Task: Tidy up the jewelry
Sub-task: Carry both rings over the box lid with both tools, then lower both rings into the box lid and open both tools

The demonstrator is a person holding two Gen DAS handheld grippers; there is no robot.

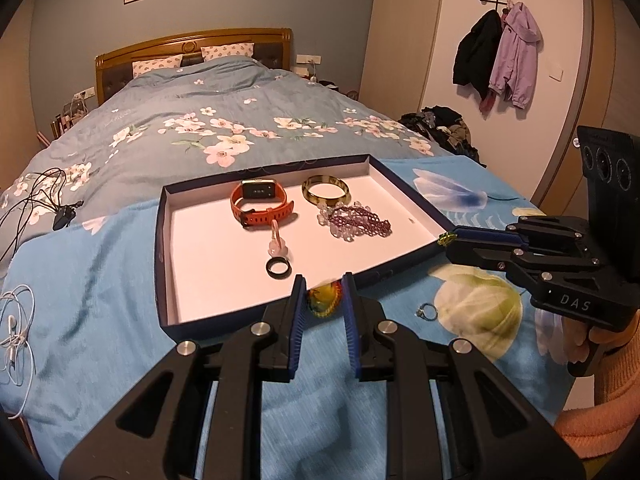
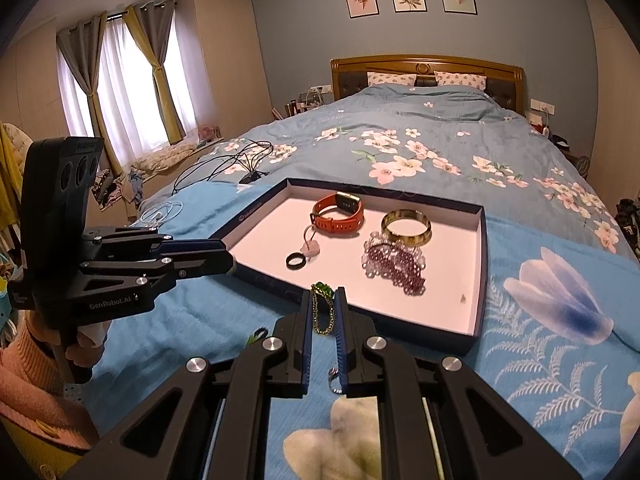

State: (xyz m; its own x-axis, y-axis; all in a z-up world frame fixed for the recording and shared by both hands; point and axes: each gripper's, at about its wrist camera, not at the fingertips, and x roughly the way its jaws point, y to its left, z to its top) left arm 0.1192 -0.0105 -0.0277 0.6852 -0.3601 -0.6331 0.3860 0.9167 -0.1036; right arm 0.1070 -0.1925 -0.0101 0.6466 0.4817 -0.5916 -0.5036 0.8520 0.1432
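- A bedroom: a bed (image 1: pixel 192 120) under a blue floral quilt, and at its foot a shallow open box (image 1: pixel 166 240) with a pale floor, resting on a lighter blue cloth.
- Inside the box lie an orange watch (image 1: pixel 260 202), a bangle (image 1: pixel 326 193), a purple bead bracelet (image 1: pixel 358 222) and a black ring (image 1: pixel 279 269).
- The left claw (image 1: pixel 324 300), narrow, pinches a yellow-orange trinket (image 1: pixel 325 299) just at the box's 6 o'clock wall.
- The right claw (image 2: pixel 323 312), nearly closed, grips a green-stoned chain (image 2: pixel 323 308) near the box's 4 o'clock corner.
- The chain's long axis runs along the fingers, stone end towards the box, loose loop trailing back.
- Risks, as judgement: the thin chain could slip from the pads or snag the box wall; a small ring (image 1: pixel 427 312) on the cloth could be overlooked or knocked.
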